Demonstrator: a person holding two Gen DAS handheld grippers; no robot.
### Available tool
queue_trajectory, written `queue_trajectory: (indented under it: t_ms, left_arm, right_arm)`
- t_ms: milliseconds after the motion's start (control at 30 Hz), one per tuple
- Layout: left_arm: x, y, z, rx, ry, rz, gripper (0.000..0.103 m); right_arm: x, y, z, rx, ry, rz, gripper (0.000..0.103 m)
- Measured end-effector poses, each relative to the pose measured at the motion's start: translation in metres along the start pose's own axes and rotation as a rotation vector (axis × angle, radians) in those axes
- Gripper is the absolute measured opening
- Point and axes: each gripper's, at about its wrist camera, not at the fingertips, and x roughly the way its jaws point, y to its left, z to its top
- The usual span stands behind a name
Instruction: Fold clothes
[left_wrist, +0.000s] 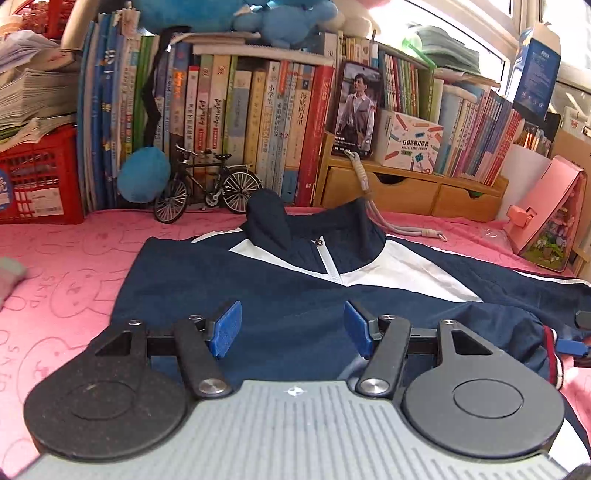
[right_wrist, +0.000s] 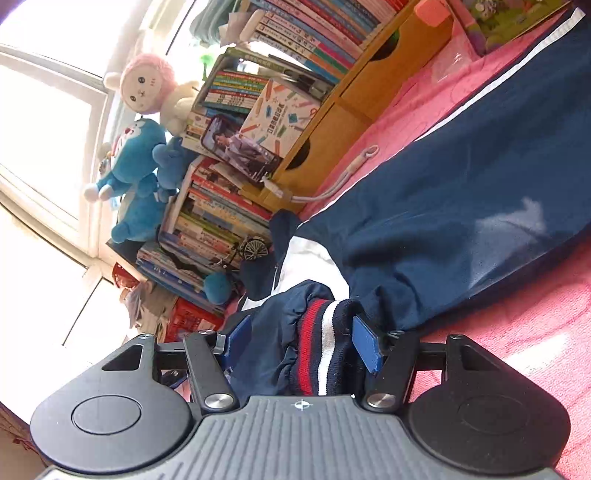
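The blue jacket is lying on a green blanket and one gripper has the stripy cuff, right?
Not quite: the blanket is pink, not green, as the left wrist view shows. The blue jacket does lie on it, and the right gripper has the stripy cuff.

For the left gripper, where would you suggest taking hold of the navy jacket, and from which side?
Grip the jacket's near-left hem edge, coming in low from the left across the pink cover. It lies flat there with a free edge, and the left gripper is open above it.

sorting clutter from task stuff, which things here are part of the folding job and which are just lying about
Job:
navy jacket
striped cuff, between the right tongs
left tongs, open above the jacket

Lying about:
model bicycle
phone
books
blue plush
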Motion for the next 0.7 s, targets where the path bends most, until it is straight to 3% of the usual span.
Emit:
queue_trajectory:
  t_ms: [167, 267, 333, 567, 700]
  left_arm:
    - [0.049, -0.023, 0.005, 0.096, 0.076, 0.062, 0.06]
    - [0.07, -0.023, -0.001, 0.108, 0.129, 0.119, 0.06]
    - [0.075, -0.019, -0.007, 0.097, 0.123, 0.133, 0.065]
    - [0.072, -0.014, -0.013, 0.095, 0.08, 0.111, 0.067]
    - [0.071, -0.013, -0.014, 0.088, 0.072, 0.109, 0.069]
  right_arm:
    - [0.008, -0.007, 0.0, 0.039, 0.035, 0.144, 0.061]
    - [0.012, -0.011, 0.0, 0.062, 0.055, 0.23, 0.058]
    - [0.015, -0.014, 0.001, 0.078, 0.069, 0.288, 0.057]
    - [0.008, -0.023, 0.003, 0.058, 0.062, 0.089, 0.058]
    - [0.01, -0.024, 0.001, 0.064, 0.055, 0.111, 0.058]
